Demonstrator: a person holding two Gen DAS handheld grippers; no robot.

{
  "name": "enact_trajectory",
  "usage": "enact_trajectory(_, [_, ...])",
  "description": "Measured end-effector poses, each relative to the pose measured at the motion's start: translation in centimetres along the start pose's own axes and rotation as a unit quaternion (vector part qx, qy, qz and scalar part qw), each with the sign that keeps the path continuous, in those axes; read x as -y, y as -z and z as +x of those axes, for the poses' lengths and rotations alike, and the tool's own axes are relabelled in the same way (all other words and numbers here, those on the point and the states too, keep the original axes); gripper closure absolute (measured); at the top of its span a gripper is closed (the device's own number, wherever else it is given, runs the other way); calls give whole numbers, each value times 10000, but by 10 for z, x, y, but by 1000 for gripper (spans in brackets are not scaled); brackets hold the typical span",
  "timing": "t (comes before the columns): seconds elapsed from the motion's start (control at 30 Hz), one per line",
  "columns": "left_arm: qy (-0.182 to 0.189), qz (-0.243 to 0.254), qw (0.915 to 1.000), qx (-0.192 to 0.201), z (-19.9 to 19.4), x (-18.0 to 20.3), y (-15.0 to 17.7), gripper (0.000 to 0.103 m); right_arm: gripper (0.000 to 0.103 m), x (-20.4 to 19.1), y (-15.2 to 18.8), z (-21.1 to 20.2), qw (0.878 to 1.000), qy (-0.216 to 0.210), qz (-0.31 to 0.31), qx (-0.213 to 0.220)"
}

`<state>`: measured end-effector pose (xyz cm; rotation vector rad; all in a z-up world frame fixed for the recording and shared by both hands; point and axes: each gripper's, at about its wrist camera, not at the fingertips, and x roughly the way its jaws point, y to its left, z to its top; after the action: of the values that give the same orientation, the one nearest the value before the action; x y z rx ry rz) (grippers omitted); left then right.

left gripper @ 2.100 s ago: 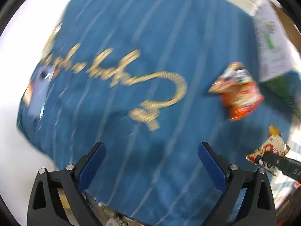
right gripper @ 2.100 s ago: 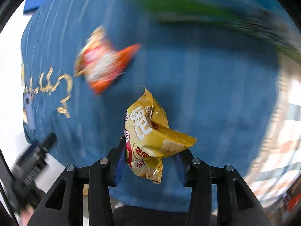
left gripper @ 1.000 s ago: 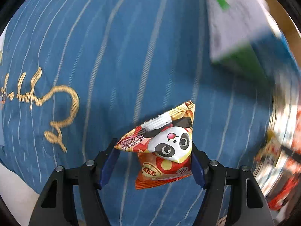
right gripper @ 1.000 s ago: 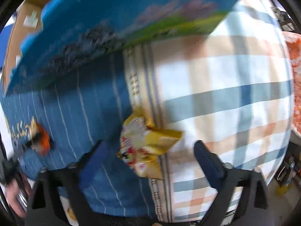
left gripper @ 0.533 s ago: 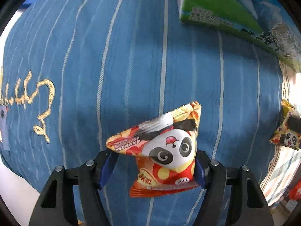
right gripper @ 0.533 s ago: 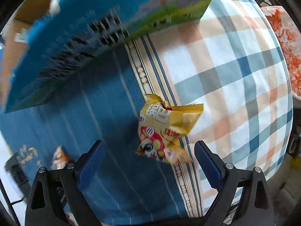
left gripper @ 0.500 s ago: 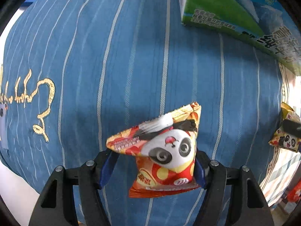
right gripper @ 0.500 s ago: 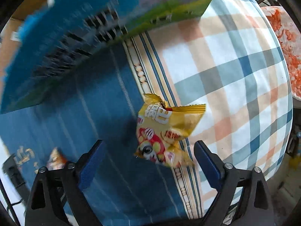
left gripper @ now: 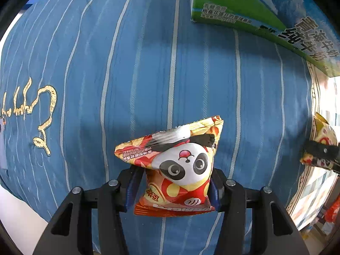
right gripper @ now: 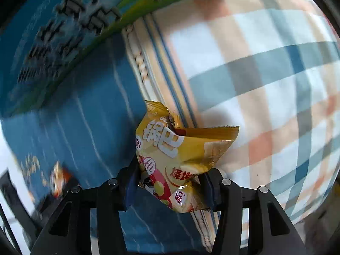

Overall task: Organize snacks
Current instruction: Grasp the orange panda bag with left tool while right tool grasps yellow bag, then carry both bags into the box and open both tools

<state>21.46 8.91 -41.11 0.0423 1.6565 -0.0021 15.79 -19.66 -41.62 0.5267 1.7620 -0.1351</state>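
Observation:
My left gripper (left gripper: 172, 188) is shut on a red snack bag with a panda face (left gripper: 178, 165), held above the blue striped cloth (left gripper: 127, 63). My right gripper (right gripper: 170, 188) is shut on a yellow snack bag (right gripper: 180, 157), which hangs over the seam between the blue cloth (right gripper: 89, 123) and a plaid cloth (right gripper: 265, 74). The left wrist view also catches that yellow snack bag (left gripper: 323, 142) at its right edge with a dark finger across it. The right wrist view shows the red snack bag (right gripper: 60, 176) blurred at the lower left.
A large green and blue milk carton box (left gripper: 265, 10) lies at the far side of the blue cloth; in the right wrist view the milk carton box (right gripper: 63, 31) fills the upper left. Gold script embroidery (left gripper: 31, 114) marks the cloth's left part. A white surface (left gripper: 19, 216) borders it.
The right gripper stood open around the loose yellow bag half a second ago and has now shut on it. The left gripper keeps its hold on the red panda bag, barely moved.

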Motion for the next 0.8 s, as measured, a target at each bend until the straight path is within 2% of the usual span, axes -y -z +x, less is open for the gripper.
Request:
enact_trajectory(0.07, [9,-18,10000,-32,4,-5,2,52,42,6,2,-3,9999,-87,-93,-84])
enact_trajectory(0.13, [-6,-17,10000,-54,6,-6,2,52,7,16,4,-11,10000,77,-47,3])
enact_trajectory(0.17, [-18,-12,10000,-60,11,-14,2,52,4,22,3,-18,9995,279,-18,145])
enact_trajectory(0.27, [-86,20,9999,-63,20,-16,-5,52,5,30,6,-39,9964,719,81,438])
enact_trajectory(0.3, [16,212,9998,27,19,-15,-7,52,5,30,9,-47,9949,837,163,534])
enact_trajectory(0.43, [11,246,9997,20,15,-8,-4,52,5,4,26,-75,9934,567,-97,995])
enact_trajectory(0.53, [-19,227,9997,14,14,-6,-3,52,5,-10,33,-76,9945,437,-308,897])
enact_trajectory(0.57, [-42,233,9997,9,13,-5,-3,52,6,-18,32,-68,9946,548,-374,796])
enact_trajectory(0.63, [-91,245,9997,-4,12,-2,-3,52,19,-38,21,-51,9953,663,-424,573])
enact_trajectory(0.7, [-137,245,9996,-9,10,0,-3,51,21,-51,14,-34,9948,872,-447,295])
enact_trajectory(0.77, [-169,230,9996,-15,9,3,-3,51,24,-54,12,-24,9919,1131,-493,315])
enact_trajectory(0.8, [-178,223,9996,-19,8,3,-3,51,33,-55,8,-20,9906,1238,-486,315])
